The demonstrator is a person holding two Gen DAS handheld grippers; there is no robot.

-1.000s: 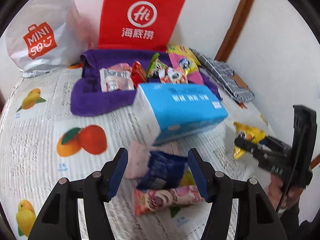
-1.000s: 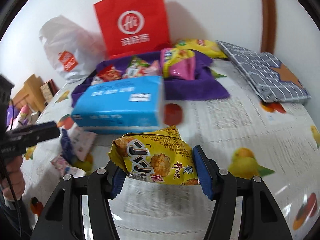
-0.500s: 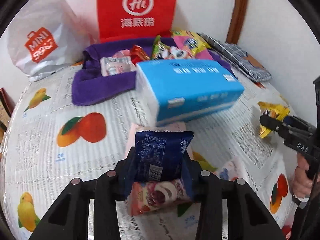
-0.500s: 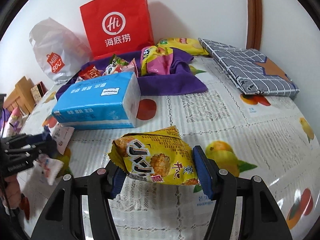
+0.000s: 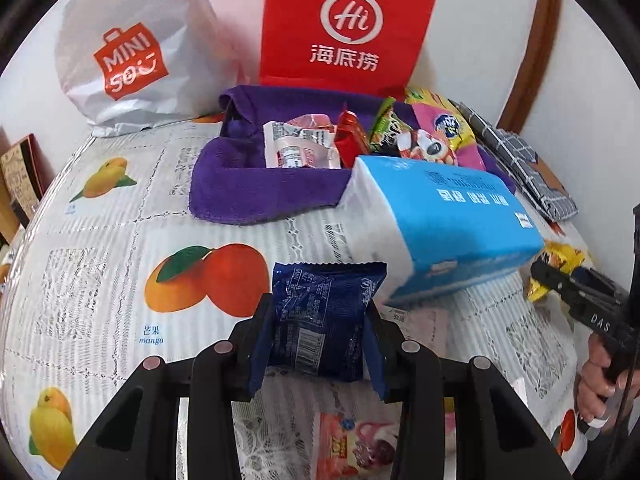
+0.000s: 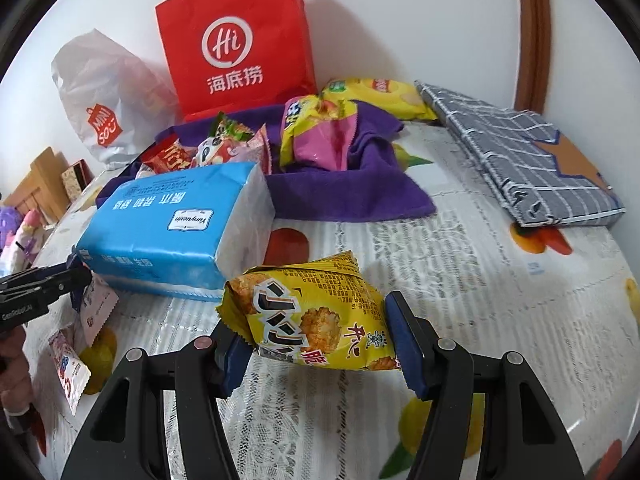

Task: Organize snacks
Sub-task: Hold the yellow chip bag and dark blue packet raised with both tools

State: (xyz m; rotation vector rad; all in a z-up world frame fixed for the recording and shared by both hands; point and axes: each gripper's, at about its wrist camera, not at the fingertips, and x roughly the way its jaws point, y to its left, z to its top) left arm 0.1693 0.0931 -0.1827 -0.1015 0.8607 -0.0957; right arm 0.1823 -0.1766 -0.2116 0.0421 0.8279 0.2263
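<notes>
My left gripper (image 5: 318,340) is shut on a dark blue snack packet (image 5: 324,312), held above the fruit-print tablecloth (image 5: 100,280). My right gripper (image 6: 320,332) is shut on a yellow snack packet (image 6: 316,312), also clear of the table. A purple towel (image 5: 256,192) at the back holds several snack packets (image 5: 300,144). In the left wrist view the right gripper (image 5: 560,280) shows at the right edge with its yellow packet (image 5: 560,256). The left gripper's fingers (image 6: 40,288) show at the left edge of the right wrist view.
A blue tissue pack (image 5: 448,224) lies between the grippers and the towel. A red paper bag (image 5: 344,28) and a white plastic bag (image 5: 128,60) stand against the wall. A grey checked cloth (image 6: 532,160) lies at the right. A pink packet (image 5: 356,444) rests below the left gripper.
The left gripper closed on the dark blue packet and lifted it off the pink packets. The right gripper moved sideways, still holding the yellow packet.
</notes>
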